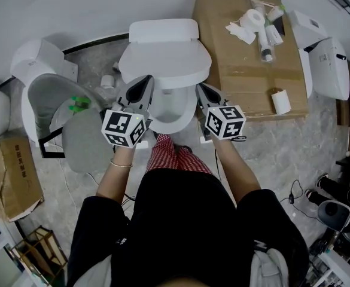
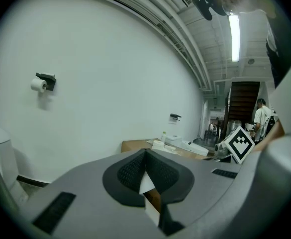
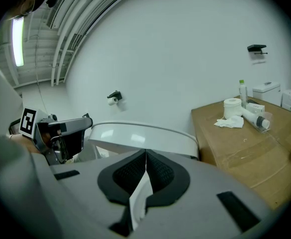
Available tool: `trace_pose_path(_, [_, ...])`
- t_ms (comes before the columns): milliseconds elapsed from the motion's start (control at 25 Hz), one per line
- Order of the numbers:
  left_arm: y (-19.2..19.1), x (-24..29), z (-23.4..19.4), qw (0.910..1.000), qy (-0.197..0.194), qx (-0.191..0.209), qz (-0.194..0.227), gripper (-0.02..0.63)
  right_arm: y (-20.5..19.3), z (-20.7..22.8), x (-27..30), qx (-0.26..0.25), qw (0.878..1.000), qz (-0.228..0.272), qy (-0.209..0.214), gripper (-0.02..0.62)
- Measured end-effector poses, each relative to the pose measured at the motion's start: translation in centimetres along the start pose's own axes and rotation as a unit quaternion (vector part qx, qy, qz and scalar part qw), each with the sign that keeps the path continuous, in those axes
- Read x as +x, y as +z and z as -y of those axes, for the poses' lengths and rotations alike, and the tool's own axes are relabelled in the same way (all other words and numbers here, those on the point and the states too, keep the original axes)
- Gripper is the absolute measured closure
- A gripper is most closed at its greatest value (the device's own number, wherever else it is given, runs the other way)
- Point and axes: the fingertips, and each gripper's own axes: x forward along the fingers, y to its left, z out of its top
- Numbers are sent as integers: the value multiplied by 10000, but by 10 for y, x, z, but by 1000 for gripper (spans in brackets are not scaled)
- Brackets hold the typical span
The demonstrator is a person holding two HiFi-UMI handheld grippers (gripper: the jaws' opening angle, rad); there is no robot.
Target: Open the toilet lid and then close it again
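Toilet lid — white. Left gripper and right gripper: grey, black-lined jaws, black-and-white square markers. Trousers — red-and-white check. Floor: grey, marbled. Cardboard: brown.

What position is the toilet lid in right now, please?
Partly open: the lid tilts up at the front, and the bowl shows beneath it.

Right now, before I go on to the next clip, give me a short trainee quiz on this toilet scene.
1. True or false: the lid lies flat on the bowl.
2. The crumpled tissue lies on: A) a shelf B) the cardboard C) a chair.
3. Fill in: the left gripper and the right gripper both have jaws ___.
Key: 1 false, the lid is raised; 2 B; 3 shut.
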Motion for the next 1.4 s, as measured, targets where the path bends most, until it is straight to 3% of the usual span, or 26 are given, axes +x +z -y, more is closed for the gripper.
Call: trace_pose_path(1400, [-33, -15, 14, 9996, 51, -166, -223, 601, -35, -1, -12, 121, 9998, -162, 24, 574])
